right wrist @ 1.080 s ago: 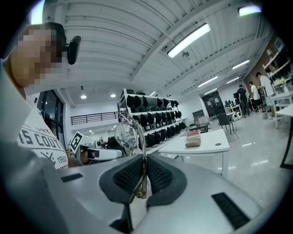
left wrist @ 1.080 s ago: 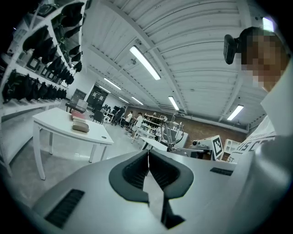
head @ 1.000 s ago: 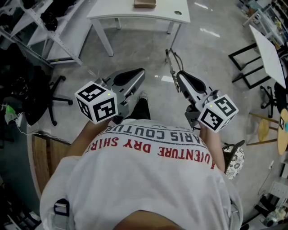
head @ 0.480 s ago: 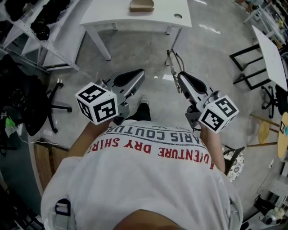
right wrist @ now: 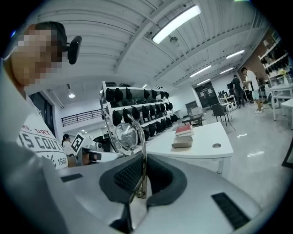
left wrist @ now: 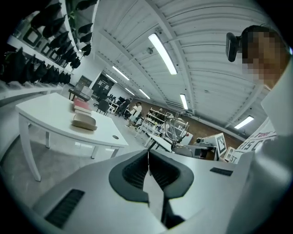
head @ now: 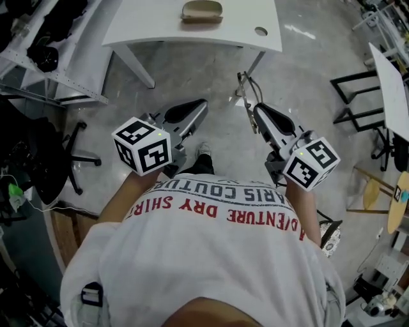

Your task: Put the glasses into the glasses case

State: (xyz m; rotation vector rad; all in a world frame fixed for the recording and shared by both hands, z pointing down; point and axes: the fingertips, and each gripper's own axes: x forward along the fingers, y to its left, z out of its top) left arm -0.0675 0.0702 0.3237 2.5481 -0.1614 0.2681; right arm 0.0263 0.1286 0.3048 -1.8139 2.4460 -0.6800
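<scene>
A tan glasses case (head: 202,11) lies shut on the white table (head: 147,25) ahead of me, and it shows as the glasses case (left wrist: 84,121) and the glasses case (right wrist: 182,142) in the two gripper views. Thin metal-framed glasses (head: 244,86) stick up from my right gripper (head: 254,110), which is shut on one of their arms. In the right gripper view the glasses (right wrist: 126,132) rise from the closed right gripper (right wrist: 144,160). My left gripper (head: 199,103) is shut with nothing in it, its pads meeting at the left gripper (left wrist: 148,155). Both are held over the floor, short of the table.
A red book (right wrist: 184,130) lies just behind the case, and a round cable hole (head: 261,30) marks the tabletop. A black office chair (head: 61,153) and racks stand at the left. A black-framed table (head: 383,76) and a stool (head: 374,188) stand at the right.
The table and the case have come nearer, sliding down in the head view. Both grippers keep the same pose in front of the person, the right still holding the glasses.
</scene>
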